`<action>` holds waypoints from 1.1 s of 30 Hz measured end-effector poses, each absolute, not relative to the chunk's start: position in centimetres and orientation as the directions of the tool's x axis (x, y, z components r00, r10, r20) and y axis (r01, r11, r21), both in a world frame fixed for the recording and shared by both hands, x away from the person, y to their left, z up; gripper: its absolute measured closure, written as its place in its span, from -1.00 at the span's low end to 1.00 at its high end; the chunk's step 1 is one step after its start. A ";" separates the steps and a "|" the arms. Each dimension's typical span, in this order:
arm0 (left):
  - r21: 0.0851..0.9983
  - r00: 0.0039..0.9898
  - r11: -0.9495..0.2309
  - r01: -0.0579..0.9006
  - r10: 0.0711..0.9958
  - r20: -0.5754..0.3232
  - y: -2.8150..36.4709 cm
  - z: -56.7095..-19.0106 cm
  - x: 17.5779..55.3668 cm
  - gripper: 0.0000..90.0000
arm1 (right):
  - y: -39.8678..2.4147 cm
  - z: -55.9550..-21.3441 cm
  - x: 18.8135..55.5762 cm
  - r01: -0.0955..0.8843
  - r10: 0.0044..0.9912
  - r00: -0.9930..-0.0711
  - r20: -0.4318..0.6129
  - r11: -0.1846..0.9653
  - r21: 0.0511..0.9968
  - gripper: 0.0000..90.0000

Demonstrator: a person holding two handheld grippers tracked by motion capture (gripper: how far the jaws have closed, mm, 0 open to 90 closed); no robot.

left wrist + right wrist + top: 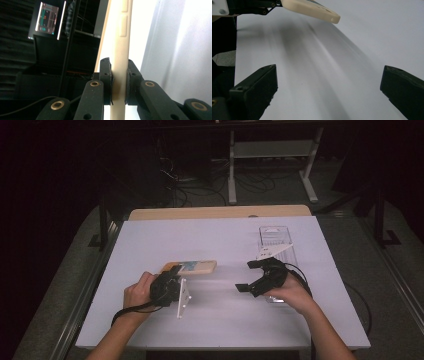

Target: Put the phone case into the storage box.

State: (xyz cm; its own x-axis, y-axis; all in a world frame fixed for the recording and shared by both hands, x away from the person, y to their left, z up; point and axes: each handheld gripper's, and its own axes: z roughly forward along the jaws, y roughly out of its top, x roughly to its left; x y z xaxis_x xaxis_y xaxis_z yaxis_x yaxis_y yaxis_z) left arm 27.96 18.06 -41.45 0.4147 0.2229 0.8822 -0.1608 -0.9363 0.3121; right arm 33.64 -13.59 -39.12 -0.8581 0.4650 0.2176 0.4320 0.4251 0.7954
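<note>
On the left half of the white surface (220, 320), the left gripper (172, 272) holds a cream-coloured phone case (189, 267) by one end, its jaws clamped on the two flat sides of the case. In the left gripper view the case (120, 62) rises edge-on between the two black pads, which press against it from both sides; side button cut-outs show further up along its edge. In the high view the case lies about level, its free end pointing toward the middle of the surface, with a light blue patch on its upper face. Whether the case rests on the surface or hangs just above it cannot be told.

The right gripper (247, 276) sits well apart from the case, on the right half of the surface, with its jaws spread wide and nothing between them. In the right gripper view the case's rounded end (312, 10) shows at the top, beyond the open jaws. A clear plastic box (276, 240) stands on the surface behind the right hand (292, 295).
</note>
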 end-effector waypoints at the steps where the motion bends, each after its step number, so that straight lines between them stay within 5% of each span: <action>1: 0.329 0.423 -0.932 -0.154 0.238 0.874 18.0 -41.4 28.0 0.76 | -13.6 -39.1 33.6 0.432 0.465 -0.858 0.218 0.425 0.795 -0.98; 20: 0.487 0.529 -0.873 -0.020 0.404 0.747 18.2 -40.1 28.9 0.76 | -13.7 -39.1 33.7 0.447 0.477 -0.848 0.229 0.415 0.792 -0.98; 33: 0.668 0.602 -0.734 0.123 0.590 0.538 18.9 -39.4 29.8 0.76 | -13.6 -39.1 33.8 0.452 0.484 -0.844 0.230 0.412 0.791 -0.98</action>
